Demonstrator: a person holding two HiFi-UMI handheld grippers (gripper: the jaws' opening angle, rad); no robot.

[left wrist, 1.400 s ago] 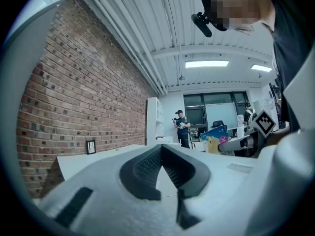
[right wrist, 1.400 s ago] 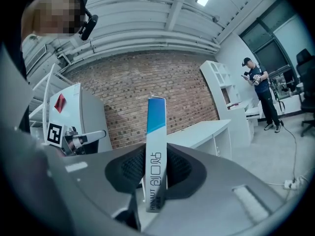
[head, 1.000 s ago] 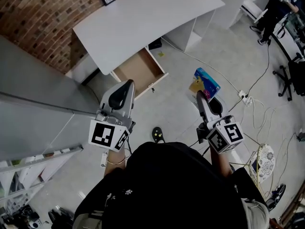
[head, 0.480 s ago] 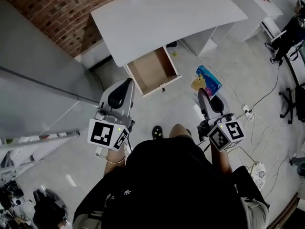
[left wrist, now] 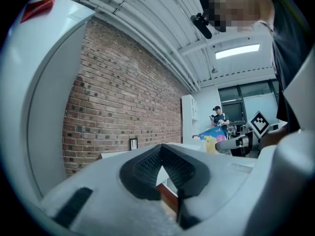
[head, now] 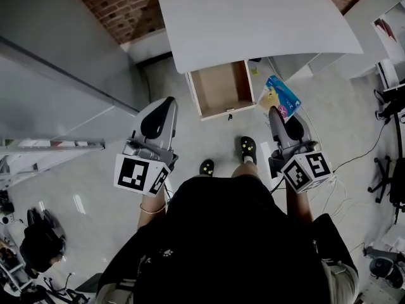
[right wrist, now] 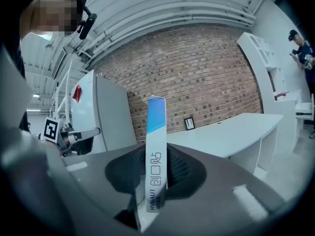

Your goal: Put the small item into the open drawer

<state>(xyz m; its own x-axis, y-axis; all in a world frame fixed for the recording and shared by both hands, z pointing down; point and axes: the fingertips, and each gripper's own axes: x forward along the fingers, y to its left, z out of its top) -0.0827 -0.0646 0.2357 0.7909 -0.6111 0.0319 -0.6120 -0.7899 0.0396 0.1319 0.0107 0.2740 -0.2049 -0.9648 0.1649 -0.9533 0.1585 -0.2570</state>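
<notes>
The thin blue-and-yellow cardboard box [head: 279, 97] stands on edge, clamped in the right gripper [head: 274, 113] with its long axis running forward, and in the head view the open light-wood drawer [head: 218, 87] lies just to its left, nearer this hand than the left gripper [head: 166, 104], whose jaws are closed on nothing.

Right gripper [head: 277, 114] holds blue box [head: 283, 97] beside open drawer [head: 219, 88].

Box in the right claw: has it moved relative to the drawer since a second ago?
Yes. The box in the right claw has come toward the open drawer and now sits just off its right edge, not over it.
</notes>
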